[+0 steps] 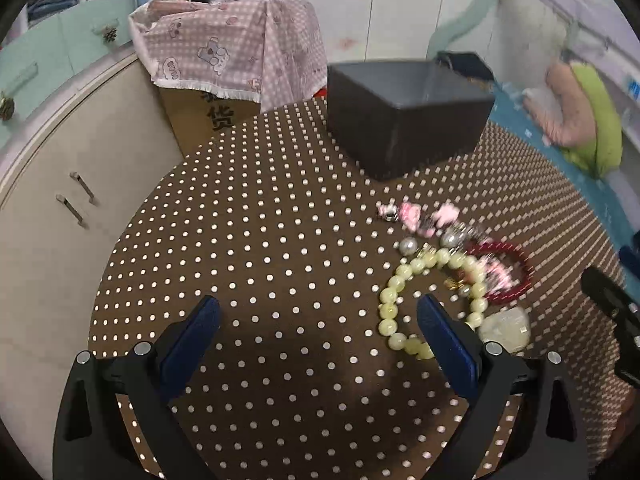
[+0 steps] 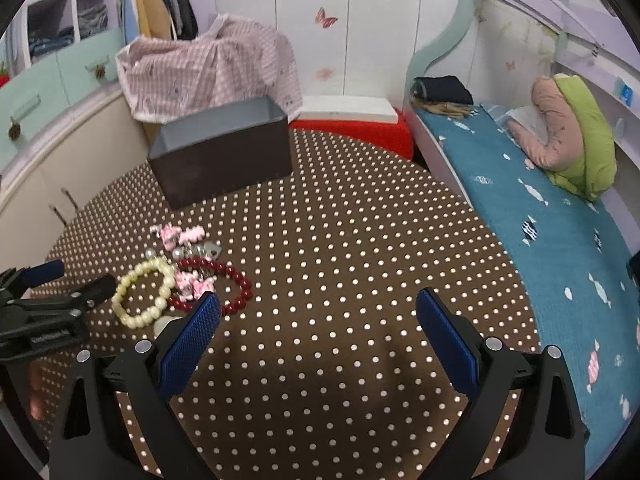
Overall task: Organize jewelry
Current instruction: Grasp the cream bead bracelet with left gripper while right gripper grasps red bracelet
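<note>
A heap of jewelry lies on the brown polka-dot tablecloth [image 1: 280,240]: a pale green bead bracelet [image 1: 404,280] [image 2: 138,292], a dark red bead bracelet [image 1: 516,276] [image 2: 236,284], pink charm pieces [image 1: 416,216] [image 2: 180,236] and a whitish stone [image 1: 506,326]. A dark grey open box [image 1: 404,116] [image 2: 224,152] stands beyond the heap. My left gripper [image 1: 320,316] is open with nothing between its fingers, its right finger beside the green bracelet. Right of the heap, my right gripper [image 2: 318,312] is open and holds nothing. The left gripper also shows at the left edge [image 2: 52,304].
A cardboard box under a pink checked cloth [image 1: 236,48] stands behind the table. White cabinets [image 1: 60,184] are to the left. A bed with a blue sheet [image 2: 540,220] and a green and pink pillow [image 2: 572,136] lies to the right. A red cushion [image 2: 360,132] sits behind the table.
</note>
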Demonstrator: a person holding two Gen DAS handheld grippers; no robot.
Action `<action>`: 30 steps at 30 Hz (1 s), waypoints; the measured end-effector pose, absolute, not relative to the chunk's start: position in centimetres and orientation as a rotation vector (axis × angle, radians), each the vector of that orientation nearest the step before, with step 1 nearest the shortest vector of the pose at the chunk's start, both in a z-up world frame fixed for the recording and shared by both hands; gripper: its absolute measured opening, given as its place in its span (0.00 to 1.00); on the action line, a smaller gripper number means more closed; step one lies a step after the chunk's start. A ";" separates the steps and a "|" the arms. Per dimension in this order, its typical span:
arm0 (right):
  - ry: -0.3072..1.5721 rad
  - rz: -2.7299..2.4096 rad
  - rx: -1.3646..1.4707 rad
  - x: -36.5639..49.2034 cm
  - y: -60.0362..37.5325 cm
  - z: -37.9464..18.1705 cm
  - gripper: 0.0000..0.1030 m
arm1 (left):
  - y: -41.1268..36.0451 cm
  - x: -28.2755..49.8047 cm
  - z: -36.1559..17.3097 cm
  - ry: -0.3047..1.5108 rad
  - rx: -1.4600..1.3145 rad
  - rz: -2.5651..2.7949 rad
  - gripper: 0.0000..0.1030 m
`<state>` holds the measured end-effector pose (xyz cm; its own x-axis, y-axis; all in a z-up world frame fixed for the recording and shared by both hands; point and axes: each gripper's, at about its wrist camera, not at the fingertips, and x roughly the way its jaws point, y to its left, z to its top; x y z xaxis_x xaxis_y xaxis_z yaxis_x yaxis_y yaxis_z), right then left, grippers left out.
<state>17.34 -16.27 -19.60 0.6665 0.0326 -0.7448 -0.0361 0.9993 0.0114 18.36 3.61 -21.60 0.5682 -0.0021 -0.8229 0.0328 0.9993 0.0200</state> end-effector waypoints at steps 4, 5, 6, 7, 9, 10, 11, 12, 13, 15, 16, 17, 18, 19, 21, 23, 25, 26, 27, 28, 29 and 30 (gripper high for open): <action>0.857 0.041 -0.032 18.2 -15.8 -20.7 0.92 | 3.7 18.6 -22.1 0.990 0.052 -0.035 0.72; 0.863 0.045 -0.042 18.5 -15.7 -20.9 0.92 | 3.8 18.7 -22.3 0.994 0.047 -0.037 0.69; 0.866 0.053 -0.056 18.8 -15.4 -21.2 0.92 | 3.9 18.7 -22.4 0.998 0.037 -0.052 0.66; 0.868 0.059 -0.071 19.0 -15.1 -21.4 0.92 | 4.0 18.7 -22.3 1.000 0.037 -0.057 0.64; 0.871 0.080 -0.101 19.5 -14.4 -21.7 0.92 | 3.9 18.5 -22.0 0.990 0.046 -0.069 0.41; 0.872 0.092 -0.110 19.7 -14.1 -21.7 0.92 | 3.8 18.5 -21.9 0.984 0.051 -0.084 0.34; 0.871 0.105 -0.121 20.0 -13.8 -21.7 0.92 | 3.5 18.4 -21.9 0.980 0.058 -0.085 0.20; 0.875 0.113 -0.140 20.4 -13.3 -22.0 0.92 | 3.5 18.4 -21.8 0.976 0.071 -0.089 0.17; 0.879 0.119 -0.149 20.6 -13.1 -22.1 0.92 | 3.5 18.3 -21.8 0.974 0.078 -0.096 0.16; 0.890 0.122 -0.160 21.3 -12.8 -22.5 0.92 | 3.7 18.3 -21.7 0.970 0.088 -0.100 0.10; 0.890 0.127 -0.158 21.4 -12.6 -22.5 0.92 | 3.8 18.3 -21.7 0.970 0.086 -0.106 0.10; 0.891 0.135 -0.154 21.6 -12.6 -22.5 0.92 | 3.9 18.3 -21.8 0.969 0.079 -0.112 0.10; 0.897 0.137 -0.155 21.8 -12.6 -22.5 0.92 | 3.9 18.3 -21.8 0.968 0.075 -0.116 0.10; 0.905 0.138 -0.162 22.0 -12.5 -22.7 0.92 | 4.1 18.2 -21.8 0.968 0.066 -0.121 0.10; 0.914 0.153 -0.169 22.3 -12.4 -22.8 0.90 | 4.4 18.0 -21.8 0.971 0.053 -0.129 0.10; 0.930 0.185 -0.155 22.3 -12.2 -23.0 0.60 | 4.6 18.1 -21.7 0.974 0.034 -0.139 0.10; 0.936 0.207 -0.144 22.5 -12.1 -23.1 0.51 | 4.8 18.2 -21.8 0.975 0.024 -0.149 0.10; 0.938 0.213 -0.145 22.6 -12.0 -23.1 0.49 | 4.8 18.1 -21.8 0.975 0.020 -0.152 0.10; 0.942 0.229 -0.138 22.6 -11.9 -23.1 0.46 | 4.8 18.1 -21.7 0.976 0.013 -0.163 0.09; 0.950 0.257 -0.123 22.6 -11.8 -23.0 0.34 | 4.8 18.0 -21.6 0.976 0.002 -0.179 0.09; 0.961 0.286 -0.104 22.7 -11.7 -23.0 0.23 | 4.9 18.0 -21.5 0.975 -0.013 -0.197 0.09; 0.968 0.299 -0.103 22.7 -11.3 -23.0 0.19 | 4.9 18.0 -21.5 0.974 -0.025 -0.211 0.08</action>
